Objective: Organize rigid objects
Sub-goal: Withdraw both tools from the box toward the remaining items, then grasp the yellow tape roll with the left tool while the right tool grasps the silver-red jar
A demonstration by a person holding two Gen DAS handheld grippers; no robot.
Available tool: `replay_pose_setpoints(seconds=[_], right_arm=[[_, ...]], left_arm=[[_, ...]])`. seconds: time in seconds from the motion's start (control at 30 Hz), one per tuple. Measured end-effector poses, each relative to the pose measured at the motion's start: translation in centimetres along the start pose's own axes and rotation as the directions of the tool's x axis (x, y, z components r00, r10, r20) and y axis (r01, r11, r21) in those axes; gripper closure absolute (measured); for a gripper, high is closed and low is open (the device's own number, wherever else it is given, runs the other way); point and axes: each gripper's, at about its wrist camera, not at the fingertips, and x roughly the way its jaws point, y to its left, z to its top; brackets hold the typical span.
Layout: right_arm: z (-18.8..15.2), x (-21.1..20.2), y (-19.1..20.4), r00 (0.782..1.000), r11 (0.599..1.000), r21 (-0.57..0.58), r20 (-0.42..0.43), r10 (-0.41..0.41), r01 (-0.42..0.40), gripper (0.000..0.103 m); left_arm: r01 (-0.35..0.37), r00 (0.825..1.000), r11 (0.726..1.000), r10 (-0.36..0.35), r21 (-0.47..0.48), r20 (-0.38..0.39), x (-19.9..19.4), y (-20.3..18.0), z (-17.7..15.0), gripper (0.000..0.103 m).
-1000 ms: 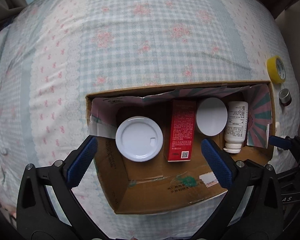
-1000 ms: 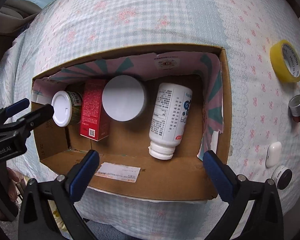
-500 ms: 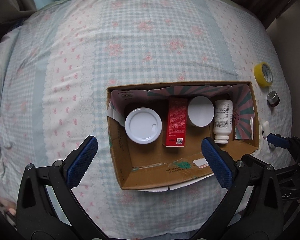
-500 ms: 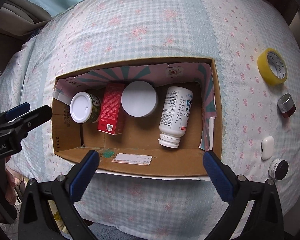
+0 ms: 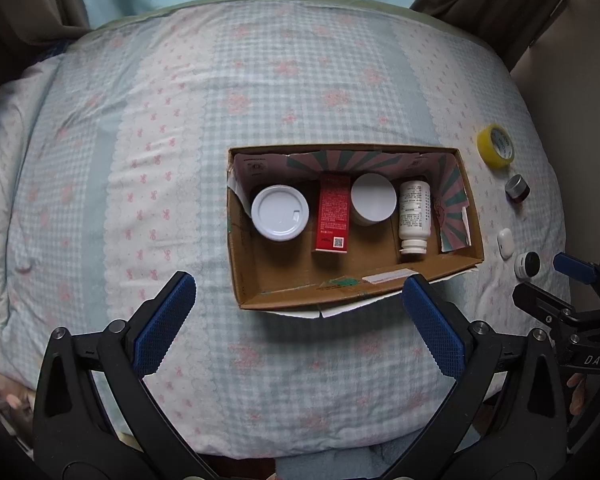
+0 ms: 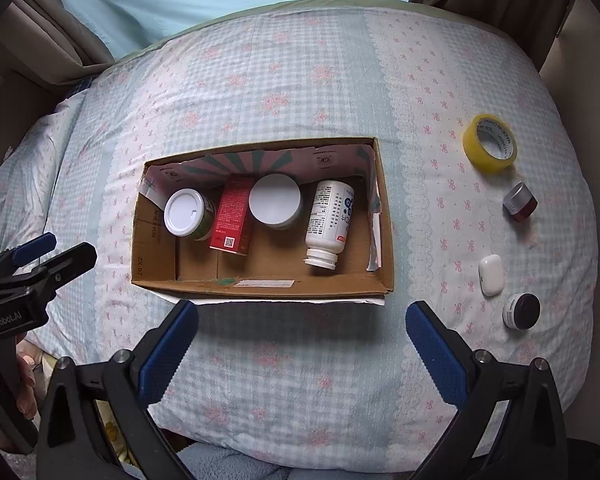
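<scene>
An open cardboard box (image 5: 256,292) (image 6: 268,286) lies on the bed. In it are a white-lidded jar (image 5: 280,212) (image 6: 184,213), a red carton (image 5: 333,213) (image 6: 232,216), a white round tub (image 5: 373,199) (image 6: 275,199) and a white pill bottle (image 5: 413,217) (image 6: 329,224) lying down. Right of the box lie a yellow tape roll (image 5: 496,146) (image 6: 490,143), a small silver-lidded jar (image 5: 517,188) (image 6: 520,202), a white earbud case (image 5: 505,243) (image 6: 491,275) and a black-topped jar (image 5: 527,265) (image 6: 521,311). My left gripper (image 5: 298,304) and my right gripper (image 6: 302,330) are open and empty, held above the bed before the box.
The bed has a checked floral quilt (image 5: 300,80) that slopes off at its edges. Curtains (image 5: 500,0) and a wall stand behind. The right gripper shows at the right in the left wrist view (image 5: 576,292); the left gripper shows at the left in the right wrist view (image 6: 36,264).
Both grippers have pulled back and up from the box, so the box looks smaller and more of the bed shows. Both stay open and empty.
</scene>
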Motion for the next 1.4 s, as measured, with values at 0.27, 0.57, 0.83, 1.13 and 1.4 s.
replay_pose_setpoints(seconds=[0.27, 0.57, 0.83, 1.13, 1.4], right_arm=[[-3.6, -4.1, -3.9, 0.998, 0.999, 0.012, 0.044, -0.051, 0.050, 0.000], [-7.0, -7.2, -13.0, 0.992, 0.996, 0.018, 0.095, -0.088, 0.086, 0.000], [-7.0, -7.4, -22.9, 0.990, 0.996, -0.028, 0.112, -0.082, 0.086, 0.000], [-3.5, -5.3, -29.7, 0.990, 0.990, -0.131, 0.138, -0.036, 0.054, 0.000], [0.1, 1.3, -32.5, 0.976, 0.966, -0.254, 0.218, 0.001, 0.056, 0.000]], left_arm=[[0.000, 0.999, 0.996, -0.004, 0.085, 0.044, -2.1, -5.6, -1.9, 0.000], [-0.006, 0.996, 0.990, -0.007, 0.139, 0.089, -2.7, -14.7, -4.0, 0.000], [0.010, 0.998, 0.996, -0.016, 0.088, 0.067, -0.1, -23.9, -3.6, 0.000], [0.024, 0.999, 0.995, -0.028, 0.097, 0.041, 4.8, -31.9, 1.4, 0.000], [0.079, 0.996, 0.980, -0.083, 0.181, 0.016, 16.7, -36.8, 7.1, 0.000]])
